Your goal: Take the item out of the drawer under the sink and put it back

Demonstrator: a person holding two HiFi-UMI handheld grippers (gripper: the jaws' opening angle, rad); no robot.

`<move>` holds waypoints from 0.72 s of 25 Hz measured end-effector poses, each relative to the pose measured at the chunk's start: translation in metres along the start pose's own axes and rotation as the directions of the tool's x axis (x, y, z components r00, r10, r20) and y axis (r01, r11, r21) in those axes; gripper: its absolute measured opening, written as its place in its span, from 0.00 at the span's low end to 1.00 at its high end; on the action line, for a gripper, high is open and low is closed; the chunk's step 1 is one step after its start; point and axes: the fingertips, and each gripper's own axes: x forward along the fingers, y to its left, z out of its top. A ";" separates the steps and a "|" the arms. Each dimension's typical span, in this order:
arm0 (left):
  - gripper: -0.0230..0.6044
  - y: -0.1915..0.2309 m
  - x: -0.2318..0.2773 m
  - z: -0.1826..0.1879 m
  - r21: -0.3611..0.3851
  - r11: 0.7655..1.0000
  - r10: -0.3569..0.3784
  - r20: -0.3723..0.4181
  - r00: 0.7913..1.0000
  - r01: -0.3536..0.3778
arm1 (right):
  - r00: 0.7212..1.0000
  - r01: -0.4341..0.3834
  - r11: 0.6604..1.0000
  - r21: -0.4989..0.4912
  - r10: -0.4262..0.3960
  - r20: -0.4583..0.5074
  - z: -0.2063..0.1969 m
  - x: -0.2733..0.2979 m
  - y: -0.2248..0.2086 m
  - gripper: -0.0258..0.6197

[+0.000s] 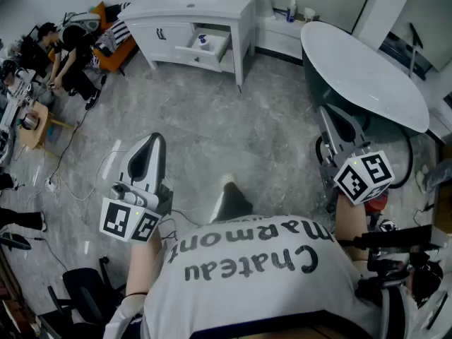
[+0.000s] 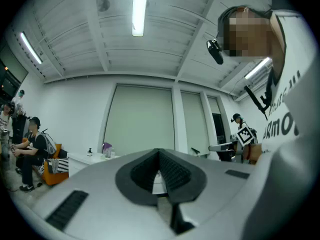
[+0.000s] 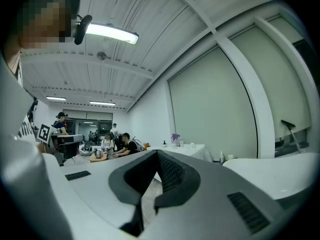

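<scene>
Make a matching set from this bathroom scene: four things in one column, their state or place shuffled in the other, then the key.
1. drawer
2. bathtub
3. left gripper
4. orange seat

A. jaws shut, nothing between them
B. far left, beside the seated people
C. pulled open, small bottle inside
D. right of the vanity

Pairs: 1-C, 2-D, 3-A, 4-B.

Light source: a long white fluorescent ceiling tube is blown out at the upper centre of the left gripper view, and a second such tube at the upper left of the right gripper view.
Brightness: the grey marbled floor is evenly, coolly lit.
Shadows: only soft, faint ones are cast.
Distortion: both gripper views are bent fisheye-fashion and blackened at the corners.
Focus: the left gripper is rendered soft.
</scene>
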 end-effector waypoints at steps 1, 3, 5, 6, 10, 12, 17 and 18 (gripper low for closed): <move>0.05 0.002 0.000 0.000 0.000 1.000 0.000 0.002 1.000 0.000 | 1.000 0.000 1.000 -0.001 0.000 0.001 0.000 0.001 0.001 0.06; 0.05 0.005 0.000 -0.001 -0.002 1.000 0.000 0.005 1.000 0.000 | 1.000 0.002 1.000 -0.002 -0.002 0.003 -0.001 0.001 0.002 0.06; 0.05 0.007 0.001 -0.001 -0.009 1.000 -0.001 0.007 1.000 0.001 | 1.000 0.006 1.000 -0.002 -0.006 0.001 -0.001 0.001 0.002 0.06; 0.05 0.008 0.001 0.000 -0.012 1.000 -0.001 0.008 1.000 0.001 | 1.000 0.009 1.000 -0.001 -0.009 0.000 -0.001 0.000 0.002 0.06; 0.05 0.012 0.004 -0.001 -0.011 1.000 -0.003 0.008 1.000 0.003 | 1.000 0.016 1.000 0.000 -0.016 -0.002 -0.001 0.001 0.001 0.06; 0.05 0.016 0.006 -0.002 -0.014 1.000 -0.003 0.012 1.000 0.004 | 1.000 0.014 1.000 0.003 -0.014 0.001 -0.001 0.005 0.001 0.06; 0.06 0.022 0.005 -0.003 -0.099 0.994 -0.040 0.076 0.996 0.047 | 0.999 -0.032 0.998 0.048 0.032 0.010 -0.006 0.019 0.009 0.06; 0.09 0.025 0.006 -0.006 -0.119 0.991 -0.059 0.088 0.994 0.069 | 0.999 -0.046 0.998 0.053 0.045 0.020 -0.008 0.023 0.012 0.06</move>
